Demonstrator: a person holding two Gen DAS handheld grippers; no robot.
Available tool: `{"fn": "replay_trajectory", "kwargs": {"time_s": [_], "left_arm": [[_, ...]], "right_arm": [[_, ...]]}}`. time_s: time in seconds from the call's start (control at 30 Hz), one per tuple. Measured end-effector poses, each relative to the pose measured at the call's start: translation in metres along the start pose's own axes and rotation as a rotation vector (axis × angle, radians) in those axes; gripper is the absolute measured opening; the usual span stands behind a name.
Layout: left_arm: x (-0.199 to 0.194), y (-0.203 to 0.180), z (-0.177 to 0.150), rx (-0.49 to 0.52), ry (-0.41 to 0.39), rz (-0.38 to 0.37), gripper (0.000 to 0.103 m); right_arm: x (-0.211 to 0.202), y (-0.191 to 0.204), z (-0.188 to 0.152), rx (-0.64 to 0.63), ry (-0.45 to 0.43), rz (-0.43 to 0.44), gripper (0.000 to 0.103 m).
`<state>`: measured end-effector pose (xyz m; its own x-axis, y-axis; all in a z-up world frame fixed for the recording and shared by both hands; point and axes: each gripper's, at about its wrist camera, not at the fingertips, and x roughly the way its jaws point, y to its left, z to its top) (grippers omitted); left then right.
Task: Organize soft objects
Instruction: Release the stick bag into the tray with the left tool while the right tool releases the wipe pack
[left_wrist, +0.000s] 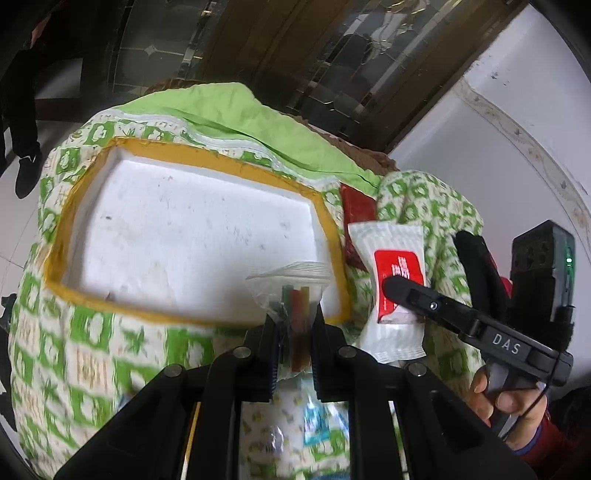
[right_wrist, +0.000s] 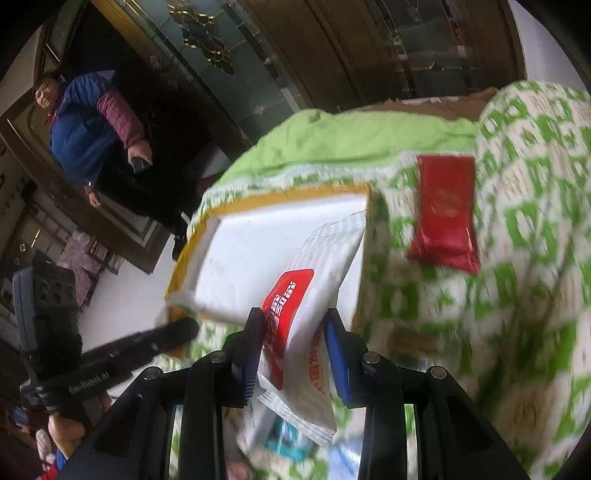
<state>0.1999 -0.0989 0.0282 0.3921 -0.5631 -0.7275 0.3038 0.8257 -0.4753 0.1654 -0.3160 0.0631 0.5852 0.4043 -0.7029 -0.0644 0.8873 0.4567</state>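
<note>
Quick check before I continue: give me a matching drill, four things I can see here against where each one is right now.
Things:
1. clear zip bag of coloured sticks
2. white packet with red label
3. dark red packet
4. white foam tray

Places:
A. lying loose on the green-patterned blanket, right of the tray
B. held in the left gripper
C. sitting on the blanket, nothing inside
D. held in the right gripper

Pairs: 1-B, 2-D, 3-A, 4-C

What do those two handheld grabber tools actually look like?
The left gripper and right gripper are both black plastic with silver bolts; the right's fingers carry blue pads. Seen from the left camera, the right tool bears white "DAS" lettering, a thin black cable and a green light. The person's sleeve looks red.
</note>
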Motion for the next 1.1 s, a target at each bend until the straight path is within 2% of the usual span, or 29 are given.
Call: {"fn": "replay_trajectory", "kwargs": {"time_s": [0.13,0.3,0.53,0.73,0.83,0.9,0.97,1.03,1.1], "left_arm": [[0.019,0.009,0.014,-0.021,0.012,0.017,0.014],[0.043,0.024,0.023,-0.042,0.034,0.040,0.014],[0.068,0.041,0.020,-0.078,0.071,0.057,0.014],[0.073,0.040,0.016,-0.064,0.076,0.084,0.014],[0.072,0.038,0.016,-0.061,0.071,0.087,0.020],[0.070,0.035,0.016,-0.051,0.065,0.088,0.032],[0.067,0.031,0.015,-0.041,0.057,0.088,0.042],[0.063,0.030,0.015,-0.038,0.045,0.095,0.049],[0.058,0.029,0.014,-0.042,0.034,0.094,0.063]], "right_arm": [[0.028,0.003,0.021,-0.011,-0.008,-0.011,0.036],[0.063,-0.002,0.029,-0.021,0.019,-0.025,0.036],[0.099,-0.007,0.026,-0.048,0.082,-0.023,0.036],[0.114,-0.011,0.021,-0.058,0.106,-0.032,0.036],[0.112,-0.013,0.020,-0.053,0.096,-0.035,0.037],[0.109,-0.013,0.018,-0.054,0.088,-0.042,0.040],[0.105,-0.013,0.016,-0.047,0.076,-0.039,0.050],[0.099,-0.014,0.013,-0.037,0.058,-0.036,0.051],[0.093,-0.015,0.011,-0.025,0.047,-0.032,0.051]]}}
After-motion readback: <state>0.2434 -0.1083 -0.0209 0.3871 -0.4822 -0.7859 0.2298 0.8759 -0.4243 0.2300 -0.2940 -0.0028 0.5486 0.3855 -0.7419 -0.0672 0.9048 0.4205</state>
